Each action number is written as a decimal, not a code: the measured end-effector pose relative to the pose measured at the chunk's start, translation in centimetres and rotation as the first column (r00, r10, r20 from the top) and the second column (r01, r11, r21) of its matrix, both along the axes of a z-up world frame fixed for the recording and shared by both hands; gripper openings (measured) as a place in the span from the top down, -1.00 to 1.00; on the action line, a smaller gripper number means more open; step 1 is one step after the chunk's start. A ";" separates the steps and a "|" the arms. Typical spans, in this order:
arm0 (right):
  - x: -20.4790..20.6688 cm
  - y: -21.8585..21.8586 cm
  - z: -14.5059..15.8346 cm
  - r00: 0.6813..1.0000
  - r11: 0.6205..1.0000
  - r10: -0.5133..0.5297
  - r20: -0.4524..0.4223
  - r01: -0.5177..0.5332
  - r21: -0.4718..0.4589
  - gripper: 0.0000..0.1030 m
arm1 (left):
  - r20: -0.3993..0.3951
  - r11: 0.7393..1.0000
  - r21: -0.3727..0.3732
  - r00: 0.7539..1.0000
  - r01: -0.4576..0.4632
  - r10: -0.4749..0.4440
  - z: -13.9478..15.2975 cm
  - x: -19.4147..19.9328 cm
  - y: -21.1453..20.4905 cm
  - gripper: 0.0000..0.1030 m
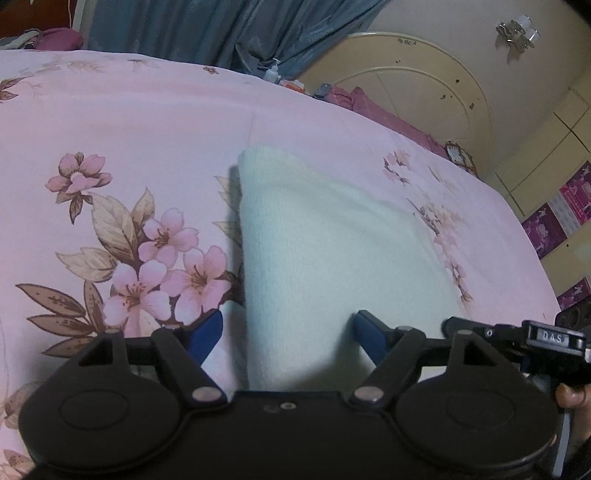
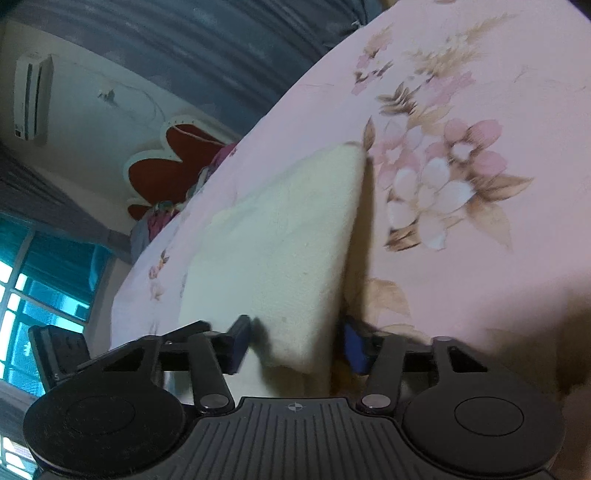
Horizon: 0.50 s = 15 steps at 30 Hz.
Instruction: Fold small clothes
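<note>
Two handheld grippers work at the near end of one pale cream, soft knitted garment that lies on a pink bedsheet printed with pink blossoms and brown leaves. The garment is a folded, roughly rectangular piece; its far end rests flat on the sheet, while its near end lifts off the bed and casts a dark shadow along one side.

In the left wrist view, the left gripper straddles the near edge of the garment, its blue-padded fingers spread wide on either side; the pads do not visibly press the cloth, so it reads as released. A fingertip of the person's hand shows at the right edge.

In the right wrist view, the right gripper has the garment's raised near corner between its blue fingers. The picture is blurred there, and I cannot tell whether the pads actually grip the cloth.

Grey-blue curtains hang behind the bed.
</note>
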State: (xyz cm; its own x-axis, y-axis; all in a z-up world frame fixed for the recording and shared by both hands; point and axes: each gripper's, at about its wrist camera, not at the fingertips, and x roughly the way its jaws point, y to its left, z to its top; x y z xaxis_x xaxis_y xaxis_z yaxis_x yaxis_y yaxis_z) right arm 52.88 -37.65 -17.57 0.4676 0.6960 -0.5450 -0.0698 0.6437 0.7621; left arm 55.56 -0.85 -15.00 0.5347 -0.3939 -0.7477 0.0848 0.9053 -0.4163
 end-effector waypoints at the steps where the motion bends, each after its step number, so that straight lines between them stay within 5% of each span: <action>1: -0.1 -0.3 0.0 1.000 1.000 -0.012 0.002 0.012 -0.001 0.03 | -0.001 1.000 -0.004 1.000 0.002 -0.002 0.0 0.0 0.2 -0.52; 13: 0.6 2.4 -0.3 1.000 1.000 0.026 0.011 -0.026 -0.007 0.24 | -0.061 0.998 -0.060 0.998 0.007 -0.011 -0.3 1.1 0.0 -0.34; 15: 0.5 3.1 0.4 0.998 0.997 0.041 0.045 -0.038 -0.068 0.26 | -0.052 0.998 -0.059 0.998 0.022 -0.025 -0.2 1.5 -0.7 -0.01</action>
State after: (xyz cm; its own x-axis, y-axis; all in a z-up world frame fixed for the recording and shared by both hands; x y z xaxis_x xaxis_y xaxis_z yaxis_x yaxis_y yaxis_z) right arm 53.34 -34.55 -17.19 0.4658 0.6770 -0.5698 -0.1303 0.6894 0.7126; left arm 57.03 -1.56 -15.25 0.4851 -0.4501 -0.7497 0.0827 0.8771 -0.4731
